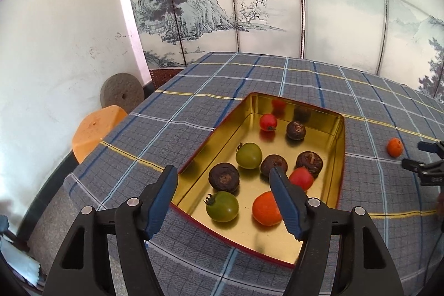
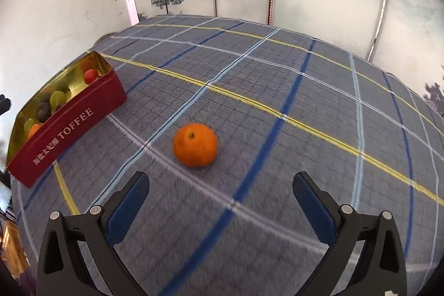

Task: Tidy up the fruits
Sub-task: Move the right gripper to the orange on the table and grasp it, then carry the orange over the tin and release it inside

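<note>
A gold-lined red tin (image 1: 340, 157) marked TOFFEE (image 2: 72, 129) sits on the plaid tablecloth. It holds several fruits: green tomatoes (image 1: 249, 155), red tomatoes (image 1: 268, 122), dark brown round fruits (image 1: 223, 176) and an orange one (image 1: 265, 208). My left gripper (image 1: 223, 176) is open and empty, hovering over the tin's near end. A lone orange tangerine (image 2: 195, 144) lies on the cloth right of the tin; it also shows in the left wrist view (image 1: 394, 147). My right gripper (image 2: 219, 182) is open and empty, just short of the tangerine.
The tablecloth (image 2: 277, 74) covers the whole table. A painted folding screen (image 1: 222, 4) stands behind it. An orange stool (image 1: 94, 129) and a round grey stone (image 1: 122, 93) sit beyond the table's left edge.
</note>
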`<action>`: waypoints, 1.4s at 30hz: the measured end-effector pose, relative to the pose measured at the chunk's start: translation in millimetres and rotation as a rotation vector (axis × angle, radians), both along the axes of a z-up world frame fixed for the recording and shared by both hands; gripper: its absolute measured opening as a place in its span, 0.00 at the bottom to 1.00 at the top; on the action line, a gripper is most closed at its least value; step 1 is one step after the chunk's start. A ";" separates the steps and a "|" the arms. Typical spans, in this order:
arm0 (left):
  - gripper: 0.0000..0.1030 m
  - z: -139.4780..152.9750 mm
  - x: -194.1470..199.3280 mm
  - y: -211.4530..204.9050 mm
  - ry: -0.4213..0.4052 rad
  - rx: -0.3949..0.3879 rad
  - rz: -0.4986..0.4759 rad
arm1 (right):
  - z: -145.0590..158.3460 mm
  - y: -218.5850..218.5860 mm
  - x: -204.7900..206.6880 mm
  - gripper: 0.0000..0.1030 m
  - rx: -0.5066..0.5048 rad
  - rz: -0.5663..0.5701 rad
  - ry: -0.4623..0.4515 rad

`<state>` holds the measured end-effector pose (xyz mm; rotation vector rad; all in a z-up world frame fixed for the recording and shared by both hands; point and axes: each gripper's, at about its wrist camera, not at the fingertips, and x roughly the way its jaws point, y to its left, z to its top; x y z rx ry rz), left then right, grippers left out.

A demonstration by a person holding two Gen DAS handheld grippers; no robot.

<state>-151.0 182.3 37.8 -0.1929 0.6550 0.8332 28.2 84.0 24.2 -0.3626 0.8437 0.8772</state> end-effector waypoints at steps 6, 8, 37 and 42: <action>0.69 0.8 -6.8 -5.9 -0.013 -0.012 -0.007 | -8.0 10.2 -0.4 0.36 -0.038 0.033 0.011; 0.69 -1.2 -6.3 -7.1 -0.001 -0.017 -0.011 | -6.2 10.3 -1.9 0.00 -0.035 0.040 0.020; 0.70 14.0 -37.0 -10.1 -0.030 -0.072 0.010 | 49.7 162.6 -67.2 0.33 0.108 0.352 0.068; 0.73 19.5 -40.8 -15.0 -0.038 -0.027 0.007 | 23.2 202.2 -67.4 0.50 0.107 0.311 0.124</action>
